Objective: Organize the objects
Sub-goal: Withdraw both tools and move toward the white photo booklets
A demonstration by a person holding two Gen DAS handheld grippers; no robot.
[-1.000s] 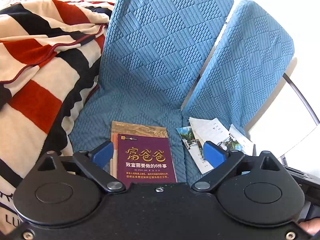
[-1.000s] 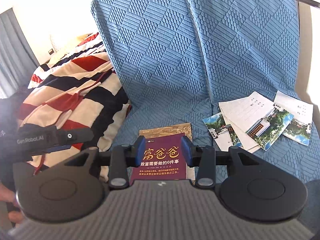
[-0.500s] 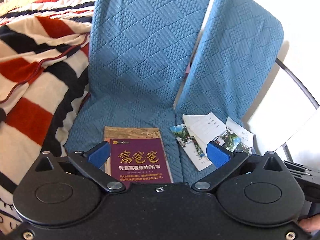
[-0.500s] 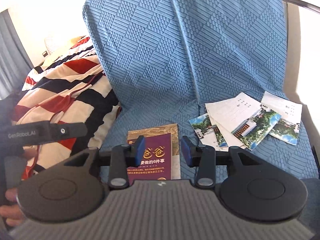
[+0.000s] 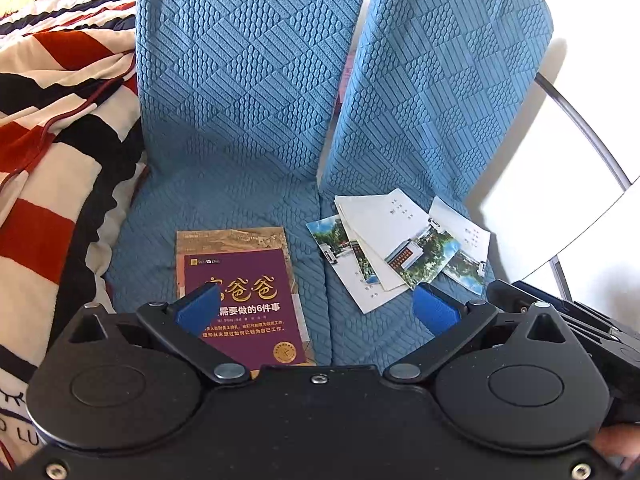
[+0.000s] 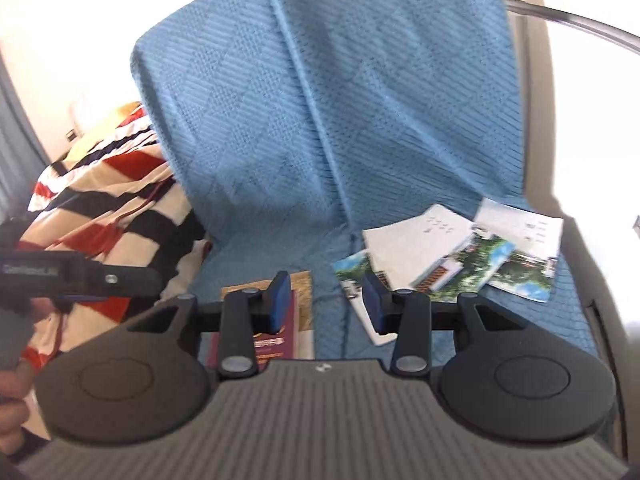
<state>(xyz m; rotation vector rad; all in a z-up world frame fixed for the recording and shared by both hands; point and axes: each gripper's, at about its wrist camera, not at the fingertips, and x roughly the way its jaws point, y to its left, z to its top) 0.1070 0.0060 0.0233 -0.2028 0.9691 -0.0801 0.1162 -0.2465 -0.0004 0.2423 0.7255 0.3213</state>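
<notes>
Left wrist view
Left gripper: spread wide, holding nothing, hovering above the seat.
Book: purple cover with gold characters, lying flat on a tan book whose top edge peeks out beyond it.
Book position: on the left half of the blue sofa, beside the striped blanket.
Book direction: long axis running from the camera toward the backrest, title upright to the camera.
Cards: loose overlapping fan of white sheets and photo prints on the right half of the seat, tilted at differing angles.
Hidden: book's lower left corner behind the left finger; small print on the cards unreadable.

Right wrist view
Right gripper: partly spread, nothing between the pads, above the seam between book and cards.
Book: mostly covered by the left finger and gripper body; only a purple strip visible.
Cards: same fan, blurred.
Left gripper: dark body at the left edge, fingers out of view.
Clarity: whole view smeared.
</notes>
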